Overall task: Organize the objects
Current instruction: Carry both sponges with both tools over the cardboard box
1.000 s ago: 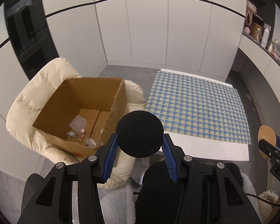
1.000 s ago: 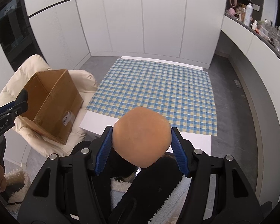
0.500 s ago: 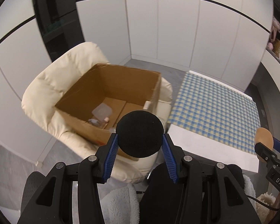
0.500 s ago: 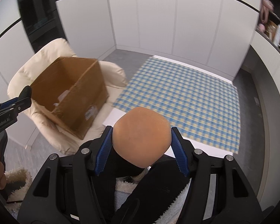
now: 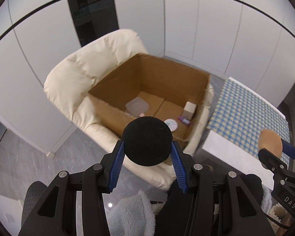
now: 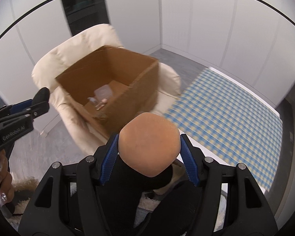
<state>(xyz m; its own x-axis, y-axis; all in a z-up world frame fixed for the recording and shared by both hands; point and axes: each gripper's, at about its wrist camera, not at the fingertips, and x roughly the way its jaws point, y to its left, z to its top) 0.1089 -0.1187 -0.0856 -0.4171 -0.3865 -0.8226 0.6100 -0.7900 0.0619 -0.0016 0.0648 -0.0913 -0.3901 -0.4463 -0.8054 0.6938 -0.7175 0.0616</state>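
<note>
Left wrist view. My left gripper [image 5: 147,157] has its blue ribbed pads closed on a round black foam pad [image 5: 147,141], which fills the gap between them. Beyond it I see an open brown cardboard box [image 5: 116,114] sitting on the seat of a cream padded armchair [image 5: 84,72]. On the box floor lie a translucent plastic container [image 5: 136,105], a small beige cube-shaped carton [image 5: 189,110], a round white lid with green marks [image 5: 171,124] and a tiny purple-capped item [image 5: 183,120]. The black pad hangs in front of the box's near wall, above the chair edge; I cannot tell whether it is over the opening. To the right is a low white platform with a blue-and-yellow checked cloth [image 5: 251,114]. At the far right edge I see my right gripper [image 5: 275,149] side-on, with a tan shape in it.

Right wrist view. My right gripper [image 6: 149,155] clamps a rounded tan sponge-like puff [image 6: 149,143] between both pads. The same cardboard box [image 6: 139,98] lies ahead and left, blurred, with the clear container inside. The checked cloth [image 6: 226,118] spreads to the right. My left gripper [image 6: 37,102] enters at the left edge, with a hand [image 6: 2,175] below it on the handle.
</note>
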